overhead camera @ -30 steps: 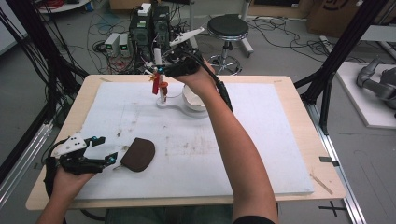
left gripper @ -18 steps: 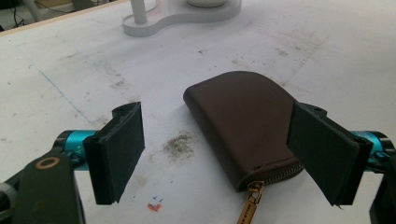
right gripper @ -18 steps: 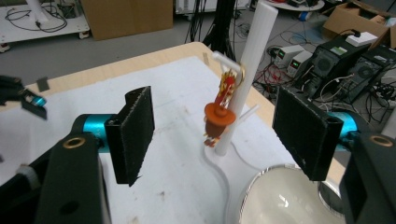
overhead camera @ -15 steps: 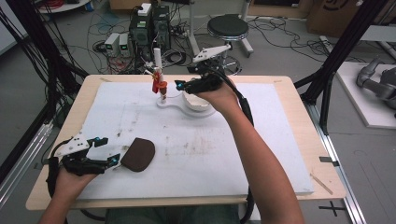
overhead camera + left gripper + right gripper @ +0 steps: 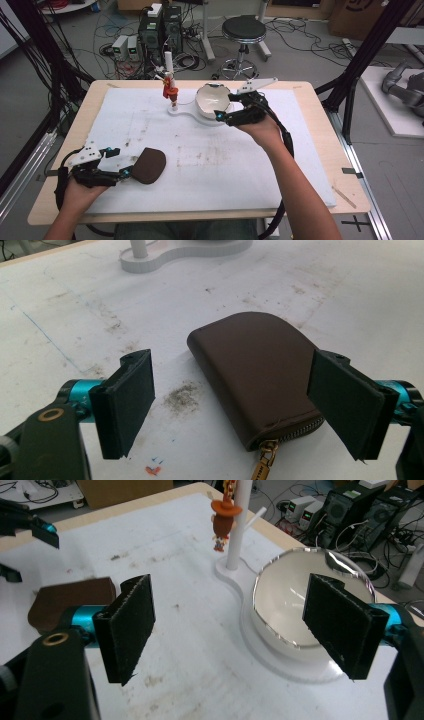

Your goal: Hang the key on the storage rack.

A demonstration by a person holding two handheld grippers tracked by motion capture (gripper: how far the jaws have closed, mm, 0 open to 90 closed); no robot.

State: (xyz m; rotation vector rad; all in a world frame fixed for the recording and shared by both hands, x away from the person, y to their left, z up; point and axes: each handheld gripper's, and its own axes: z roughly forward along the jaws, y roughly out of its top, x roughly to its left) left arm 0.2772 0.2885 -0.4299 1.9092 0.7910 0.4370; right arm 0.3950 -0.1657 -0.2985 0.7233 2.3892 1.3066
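A brown zip wallet (image 5: 149,165) (image 5: 255,375) lies flat on the white mat (image 5: 210,165) at the near left. My left gripper (image 5: 120,162) (image 5: 230,390) sits open at its zipper end, with the wallet's near part between the pads, which stand clear of its sides. At the far middle, a white bowl (image 5: 212,99) (image 5: 290,600) rests on a white stand base (image 5: 185,111). A red figure (image 5: 170,91) (image 5: 222,522) hangs at the stand's post. My right gripper (image 5: 224,106) (image 5: 230,625) is open just right of the bowl. Its jaws have just been opening, with nothing gripped between them.
The mat covers a wooden table (image 5: 320,115) with bare edges all round. A stool (image 5: 243,30), computer boxes (image 5: 160,25) and cables stand on the floor behind. The right gripper view also shows the wallet (image 5: 65,600) and the left gripper (image 5: 30,525) farther off.
My right gripper has left the red figure at the post and moved right and down to the bowl's side, its jaws wider. The figure still hangs there. The left hand has stayed put.
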